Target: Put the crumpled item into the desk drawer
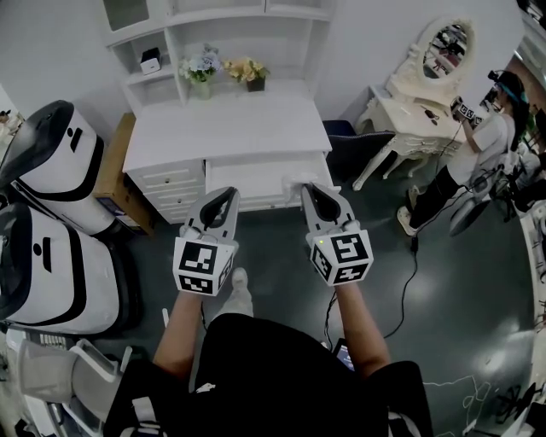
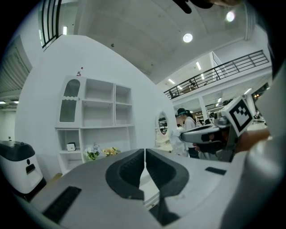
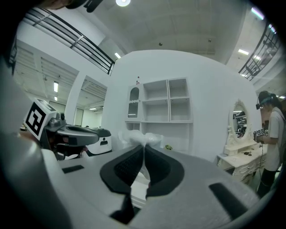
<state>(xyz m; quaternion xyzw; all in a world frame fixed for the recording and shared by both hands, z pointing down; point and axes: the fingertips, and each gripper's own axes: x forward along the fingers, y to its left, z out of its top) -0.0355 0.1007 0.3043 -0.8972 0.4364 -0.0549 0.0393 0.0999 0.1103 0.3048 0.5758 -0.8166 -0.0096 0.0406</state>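
1. While the person stands facing the white desk (image 1: pixel 226 128), both grippers hang side by side over the dark floor, just off the desk's front edge.
2. The right gripper (image 1: pixel 312 189) has its jaws pressed together on the crumpled item (image 3: pixel 134 138). It is a white, wrinkled wad that sticks out past the jaw tips in the right gripper view.
3. That puts the crumpled item in the air near the right end of the desk's front edge, level with the centre drawer (image 1: pixel 256 189). It is neither on the top nor in the drawer.
4. The centre drawer seems to stand out a little from the desk front, though the head view does not settle this.
5. The left gripper (image 1: pixel 223 196) has its jaws closed flat against each other with nothing between them. It points at the left part of the centre drawer.
6. Two small flower pots (image 1: pixel 202 70) stand at the back edge of the desk top, under the white shelves (image 1: pixel 247 17).
7. Two white machines (image 1: pixel 51 162) stand off the desk's left side.
8. Another person (image 1: pixel 486 145) stands at a vanity table (image 1: pixel 426 107) well off to the right.
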